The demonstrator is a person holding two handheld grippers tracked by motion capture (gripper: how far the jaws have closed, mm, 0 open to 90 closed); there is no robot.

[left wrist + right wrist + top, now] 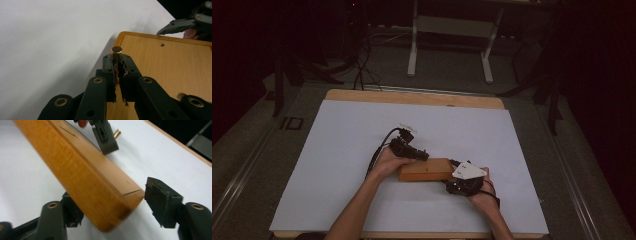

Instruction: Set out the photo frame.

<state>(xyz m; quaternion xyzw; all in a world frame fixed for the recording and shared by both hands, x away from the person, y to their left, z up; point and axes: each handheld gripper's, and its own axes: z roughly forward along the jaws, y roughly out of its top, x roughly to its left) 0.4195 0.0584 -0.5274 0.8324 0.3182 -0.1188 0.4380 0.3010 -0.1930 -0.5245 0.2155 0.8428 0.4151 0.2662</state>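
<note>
White paper covers the desk (337, 150), where the right gripper (140, 202), fingers wide, straddles the wooden block's (424, 170) end to steady it while the left gripper (117, 65) pinches a brass pin (116, 52) over the block's far corner.

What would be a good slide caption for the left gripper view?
Left gripper shut on a small brass pin above the corner of a wooden block on a white table.
</note>
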